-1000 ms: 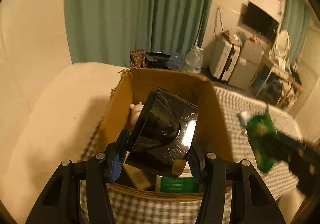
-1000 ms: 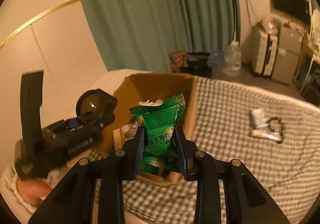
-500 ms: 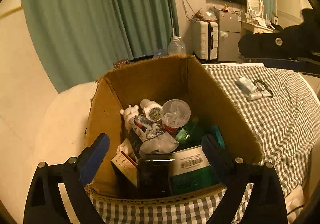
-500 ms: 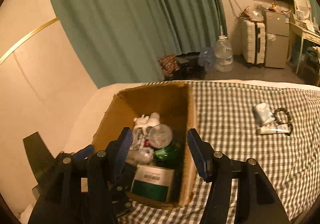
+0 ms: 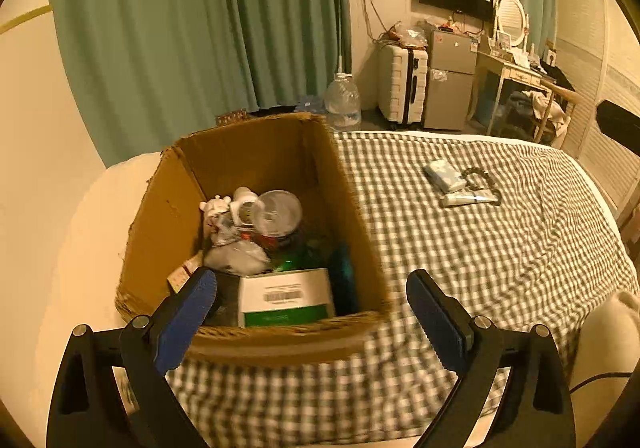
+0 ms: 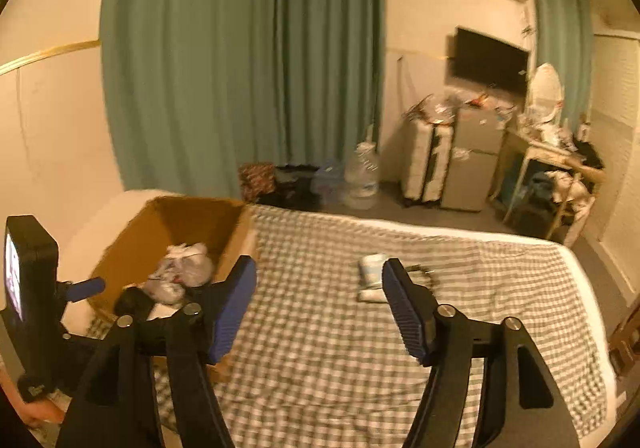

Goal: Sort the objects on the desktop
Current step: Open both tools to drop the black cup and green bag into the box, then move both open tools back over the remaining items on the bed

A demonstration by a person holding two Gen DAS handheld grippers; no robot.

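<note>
An open cardboard box [image 5: 256, 156] stands on the checked cloth and holds several things: a green-and-white carton [image 5: 286, 298], a clear lidded cup [image 5: 278, 208] and a white figurine [image 5: 214, 206]. My left gripper [image 5: 308, 282] hovers over the box's near rim, its jaws opening with nothing between them. On the cloth to the right lie a tissue pack [image 5: 442, 172], a bead bracelet [image 5: 478, 178] and a small tube [image 5: 468, 200]. My right gripper [image 6: 318, 270] is over the cloth to the right of the box [image 6: 188, 220], jaws opening and empty, with the tissue pack [image 6: 370, 264] just beyond them.
Past the bed's far edge are a large water bottle [image 5: 342, 100], a white suitcase [image 5: 402, 88], a small fridge [image 5: 450, 80] and a cluttered desk [image 5: 520, 76]. Green curtains [image 5: 200, 28] hang behind. The left hand-held device [image 6: 32, 288] sits at the right wrist view's left edge.
The left gripper let go of the black object and the right let go of the green packet; both jaws have opened. The right gripper swung away from the box towards the cloth's loose items.
</note>
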